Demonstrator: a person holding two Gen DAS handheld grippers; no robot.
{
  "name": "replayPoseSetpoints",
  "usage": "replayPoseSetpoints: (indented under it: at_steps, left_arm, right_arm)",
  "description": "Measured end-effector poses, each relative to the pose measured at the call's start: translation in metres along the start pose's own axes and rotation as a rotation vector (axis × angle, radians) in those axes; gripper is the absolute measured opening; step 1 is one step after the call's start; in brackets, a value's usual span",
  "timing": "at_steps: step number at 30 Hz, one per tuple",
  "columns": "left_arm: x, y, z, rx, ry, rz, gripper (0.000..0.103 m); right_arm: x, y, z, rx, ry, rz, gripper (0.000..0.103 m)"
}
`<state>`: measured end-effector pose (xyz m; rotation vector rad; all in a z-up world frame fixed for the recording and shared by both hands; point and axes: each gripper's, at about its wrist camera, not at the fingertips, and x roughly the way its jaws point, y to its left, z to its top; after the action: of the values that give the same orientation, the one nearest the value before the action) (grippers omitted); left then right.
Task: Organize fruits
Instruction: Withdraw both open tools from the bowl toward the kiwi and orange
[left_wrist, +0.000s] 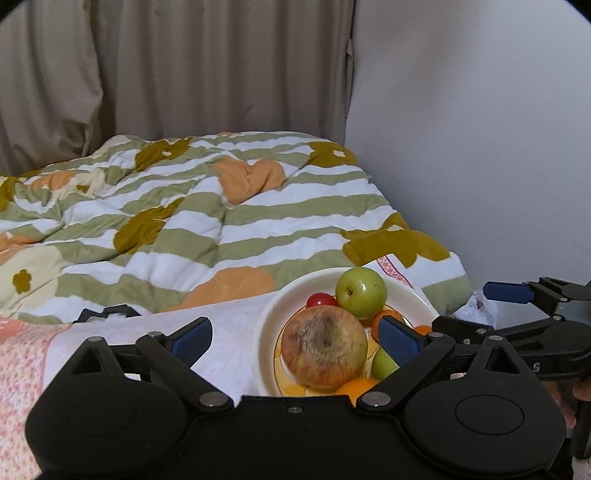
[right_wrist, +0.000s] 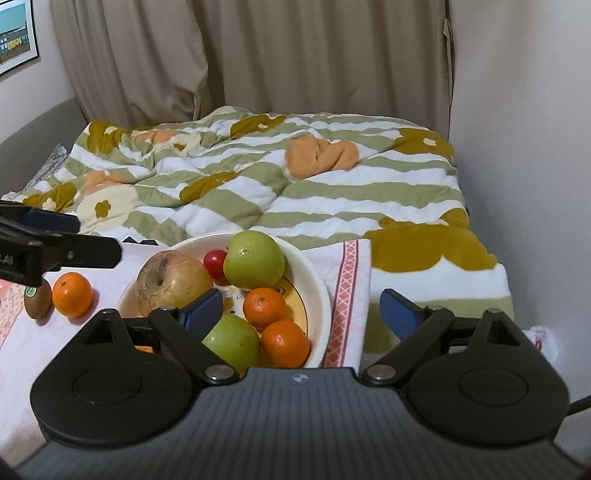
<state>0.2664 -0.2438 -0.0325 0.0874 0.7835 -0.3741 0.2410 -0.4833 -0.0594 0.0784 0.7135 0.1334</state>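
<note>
most of the fruit is plated, two pieces still out on the cloth

the cream plate (right_wrist: 325, 295) sits on the pink-patterned cloth (right_wrist: 347, 280) at the foot of the bed, and it already carries a good pile: a large bruised apple (right_wrist: 171, 278), a green apple (right_wrist: 255, 258) at the back, a small red fruit (right_wrist: 215, 263) between them, two mandarins (right_wrist: 264, 308) near the front, and a second green apple (right_wrist: 232, 341) low at the near edge. that much of the sorting looks done.

still outside the plate, to its left on the cloth, lie a loose mandarin (right_wrist: 72, 293) and, touching or just beside it, a brown kiwi (right_wrist: 37, 301) with a sticker. judging by this, those two are what remains to be gathered.

the right gripper (right_wrist: 301, 314) is released, its blue pads spread wide over the near right side of the plate with nothing pressed between them. the left gripper (left_wrist: 295, 338) is also released and empty; in its own view the bruised apple shows between its pads but they do not press on it. it hangs above the left part of the plate, near the two stray fruits.
</note>
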Motion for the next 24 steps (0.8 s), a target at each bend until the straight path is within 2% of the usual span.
replayPoseSetpoints:
  at_steps: [3,14,24]
  left_arm:
    - [-0.015,0.0,-0.005,-0.015,-0.019,0.013,0.099]
    - [-0.104,0.008,-0.033,-0.099,-0.17,0.078,0.1]
    - [-0.166,0.039,-0.065,-0.148,-0.233,0.151,0.103]
  right_arm:
    - [-0.011,0.0,0.0,0.0,-0.01,0.0,0.103]
    - [-0.079,0.027,0.005,-0.048,-0.037,-0.025,0.103]
    - [-0.131,0.061,-0.004,-0.052,-0.061,-0.04,0.103]
